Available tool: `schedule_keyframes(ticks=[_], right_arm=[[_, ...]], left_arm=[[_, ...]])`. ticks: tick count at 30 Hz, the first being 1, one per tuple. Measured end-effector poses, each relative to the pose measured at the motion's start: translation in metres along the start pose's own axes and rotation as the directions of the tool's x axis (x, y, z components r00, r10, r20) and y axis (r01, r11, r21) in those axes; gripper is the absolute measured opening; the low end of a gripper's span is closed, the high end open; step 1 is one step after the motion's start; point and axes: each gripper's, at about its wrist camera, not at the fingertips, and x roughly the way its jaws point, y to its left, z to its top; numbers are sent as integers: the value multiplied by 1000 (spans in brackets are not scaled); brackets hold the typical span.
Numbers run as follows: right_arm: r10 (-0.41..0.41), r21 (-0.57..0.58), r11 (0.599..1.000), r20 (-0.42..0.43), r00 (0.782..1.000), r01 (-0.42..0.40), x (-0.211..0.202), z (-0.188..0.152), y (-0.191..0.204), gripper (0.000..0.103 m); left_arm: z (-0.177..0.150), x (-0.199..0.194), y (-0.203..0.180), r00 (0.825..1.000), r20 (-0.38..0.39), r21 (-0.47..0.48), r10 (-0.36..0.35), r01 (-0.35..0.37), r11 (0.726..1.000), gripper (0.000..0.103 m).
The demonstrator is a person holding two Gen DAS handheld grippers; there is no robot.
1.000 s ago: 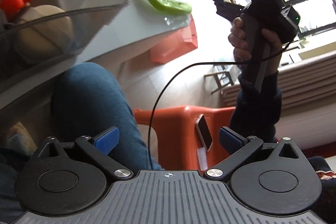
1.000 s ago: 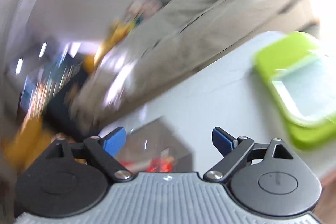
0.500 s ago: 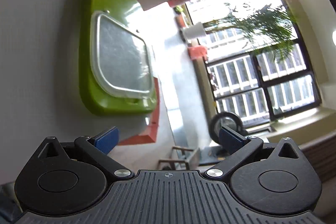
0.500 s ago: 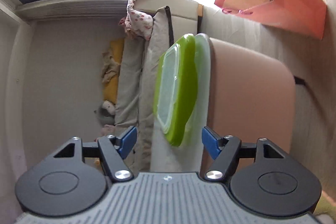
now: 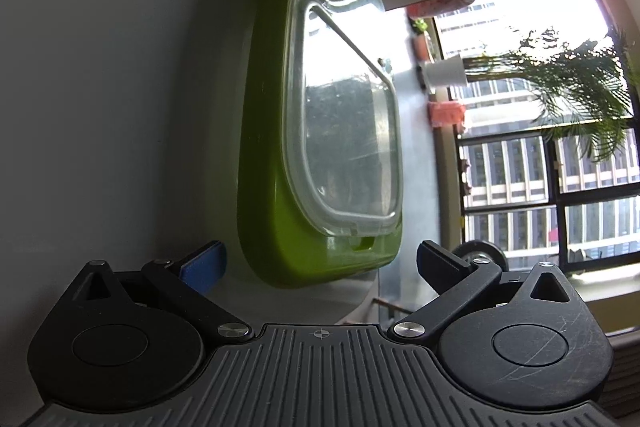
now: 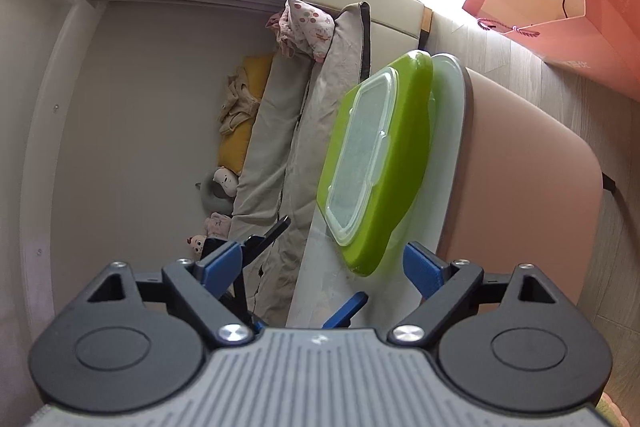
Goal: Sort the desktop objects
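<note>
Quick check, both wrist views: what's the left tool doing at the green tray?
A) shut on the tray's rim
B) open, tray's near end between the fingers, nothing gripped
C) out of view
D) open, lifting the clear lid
B: the left tool is open with its fingers apart either side of the near end of the green tray, which lies flat on the table.

Both wrist cameras are rolled sideways. The left looks close along the table top at the green lidded box [image 5: 256, 155], window beyond; the right sees the same box [image 6: 376, 163] edge-on from farther back, sofa behind.
</note>
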Motion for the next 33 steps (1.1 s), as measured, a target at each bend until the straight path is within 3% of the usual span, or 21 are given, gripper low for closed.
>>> schedule_keyframes(ticks=[6,8,10,13,18,23,27,30,33], right_arm=[[-25,19,1000,-11,1000,25,5,-10,-10,90],[-24,38,999,-12,1000,24,4,-12,-17,90],[-27,56,998,-9,1000,28,2,-14,-22,90],[-72,35,997,0,997,72,-1,-17,-28,91],[-101,34,994,29,994,100,-10,-21,-38,91],[-134,-8,991,63,989,135,-23,-30,-47,91],[-102,87,992,124,987,92,-32,-40,-68,91],[-101,176,982,159,982,72,-25,-42,-80,92],[-113,148,985,171,979,88,-12,-37,-77,92]], left_arm=[[-1,-2,2,1000,6,4,14,-14,1000,103],[-1,-3,3,1000,8,5,19,-19,1000,96],[-1,-4,3,1000,10,6,23,-24,1000,47],[-1,-5,4,999,13,8,31,-31,999,39],[-14,-20,0,1000,-1,39,27,-27,999,35],[-64,-40,-1,996,-85,116,35,-25,993,31],[-97,-37,16,988,-147,124,46,-28,992,33],[-110,-41,24,979,-198,114,53,-30,993,36],[-110,-49,16,978,-205,153,48,-17,988,55]])
